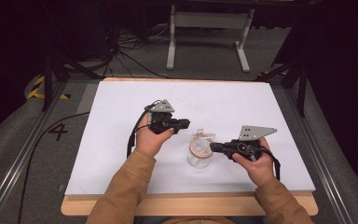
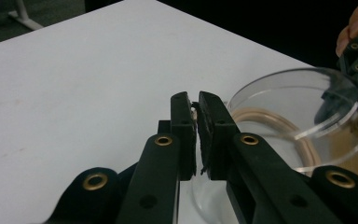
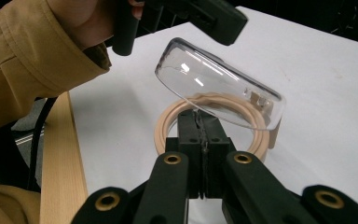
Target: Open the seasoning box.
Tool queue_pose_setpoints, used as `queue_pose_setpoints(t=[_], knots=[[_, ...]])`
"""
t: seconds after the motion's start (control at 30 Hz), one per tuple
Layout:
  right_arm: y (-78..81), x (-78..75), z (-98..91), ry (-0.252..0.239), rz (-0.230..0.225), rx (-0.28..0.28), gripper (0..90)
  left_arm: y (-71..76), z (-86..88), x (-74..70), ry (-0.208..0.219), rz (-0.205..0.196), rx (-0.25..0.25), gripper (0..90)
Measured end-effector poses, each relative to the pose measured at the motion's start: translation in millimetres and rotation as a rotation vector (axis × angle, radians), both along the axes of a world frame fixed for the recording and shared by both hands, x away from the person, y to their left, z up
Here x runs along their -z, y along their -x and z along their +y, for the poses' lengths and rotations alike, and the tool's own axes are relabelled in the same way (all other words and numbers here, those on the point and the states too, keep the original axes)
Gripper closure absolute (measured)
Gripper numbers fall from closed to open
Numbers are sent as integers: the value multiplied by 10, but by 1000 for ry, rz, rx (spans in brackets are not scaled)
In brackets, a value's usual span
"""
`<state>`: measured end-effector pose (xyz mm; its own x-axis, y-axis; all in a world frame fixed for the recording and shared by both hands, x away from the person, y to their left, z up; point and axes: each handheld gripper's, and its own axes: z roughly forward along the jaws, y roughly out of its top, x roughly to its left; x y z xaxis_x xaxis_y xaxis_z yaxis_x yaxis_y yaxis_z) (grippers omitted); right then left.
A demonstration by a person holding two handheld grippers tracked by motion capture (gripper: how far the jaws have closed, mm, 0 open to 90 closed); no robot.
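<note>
On the white bench point(image 1: 121, 140) in the high view, a clear glass jar point(image 1: 199, 156) stands between the two hands, near the front edge. Its glass lid point(image 1: 204, 138) is tipped up over the mouth, and a tan ring point(image 1: 198, 148) sits around the rim. The right tool point(image 1: 213, 147) comes in from the right and touches the jar's rim. The left tool point(image 1: 187, 123) is up and to the left of the jar, close by but apart from it. So the right hand is the nearer one.

From the left tool view, the left tool point(image 2: 196, 133) has its jaws a small crack apart, and nothing is between them. The jar point(image 2: 279, 149) lies just ahead and to the right, with the lid point(image 2: 303, 100) tilted above the tan ring point(image 2: 279, 126).

From the right tool view, the right tool point(image 3: 200, 135) is closed tight. Its tips sit right at the near edge of the tan ring point(image 3: 168, 119), and I think they pinch the rim, though the tips hide the spot. The lid point(image 3: 219, 88) leans up and away, its low edge resting at the ring. The left tool point(image 3: 200, 16) hangs just above the lid's high edge, so a short move down would bring it to the lid.
</note>
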<state>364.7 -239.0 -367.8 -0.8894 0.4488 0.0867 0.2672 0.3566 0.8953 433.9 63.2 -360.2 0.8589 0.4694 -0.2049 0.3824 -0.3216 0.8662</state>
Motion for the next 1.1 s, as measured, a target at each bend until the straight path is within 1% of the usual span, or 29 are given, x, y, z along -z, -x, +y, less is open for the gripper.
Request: queue_pose_setpoints(t=[0.03, 0.07, 0.1, 0.2, 0.23, 0.27, 0.3, 0.33, 0.37, 0.43, 0.47, 0.5, 0.53, 0.6, 0.7, 0.73, 0.77, 0.8, 0.97, 1.0, 1.03, 1.1], knots=[[-16, -9, 5, 0, -1, -5, 900, 15, 52, -3, 11, 4, 1, 848], [-37, -23, 13, -3, 0, -12, 900, 36, 103, -9, 24, 20, 3, 847], [-54, -38, 22, -7, -5, -15, 900, 55, 156, -14, 26, 29, 2, 847], [-89, -75, 39, -13, -12, -32, 900, 105, 270, -20, 28, 33, -17, 847], [-106, -88, 41, -15, -15, -35, 900, 120, 299, -27, 22, 40, -21, 848], [-119, -94, 40, -16, -18, -38, 900, 136, 329, -27, 25, 39, -26, 847], [-133, -104, 39, -23, -13, -39, 900, 146, 363, -28, 18, 34, -26, 847], [-151, -114, 37, -27, -15, -41, 900, 171, 401, -34, 6, 43, -34, 845], [-171, -128, 37, -30, -16, -42, 900, 182, 428, -31, 0, 38, -41, 843], [-187, -138, 37, -32, -21, -43, 900, 198, 454, -20, 6, 39, -50, 842], [-204, -149, 35, -33, -24, -43, 900, 208, 486, -21, -12, 39, -52, 839], [-218, -159, 33, -36, -23, -44, 900, 219, 505, -11, -7, 39, -60, 838], [-234, -166, 31, -40, -25, -45, 900, 236, 533, -9, -18, 43, -66, 836], [-271, -180, 24, -44, -27, -45, 900, 256, 569, -1, -24, 43, -72, 833], [-343, -192, 23, -58, -25, -42, 900, 302, 649, 12, -37, 54, -90, 831], [-343, -192, 23, -58, -25, -42, 900, 302, 649, 12, -37, 54, -90, 831], [-377, -196, 31, -62, -27, -42, 900, 317, 676, 13, -45, 61, -95, 831], [-377, -196, 31, -62, -27, -42, 900, 320, 687, 22, -40, 51, -100, 831], [-472, -190, 38, -71, -22, -38, 900, 379, 783, 43, -43, 69, -122, 828], [-487, -190, 33, -70, -15, -37, 900, 387, 797, 48, -41, 73, -125, 829], [-508, -186, 30, -72, -21, -34, 900, 392, 815, 50, -48, 71, -125, 828], [-541, -180, 19, -80, -13, -29, 900, 404, 842, 62, -47, 72, -136, 829]])
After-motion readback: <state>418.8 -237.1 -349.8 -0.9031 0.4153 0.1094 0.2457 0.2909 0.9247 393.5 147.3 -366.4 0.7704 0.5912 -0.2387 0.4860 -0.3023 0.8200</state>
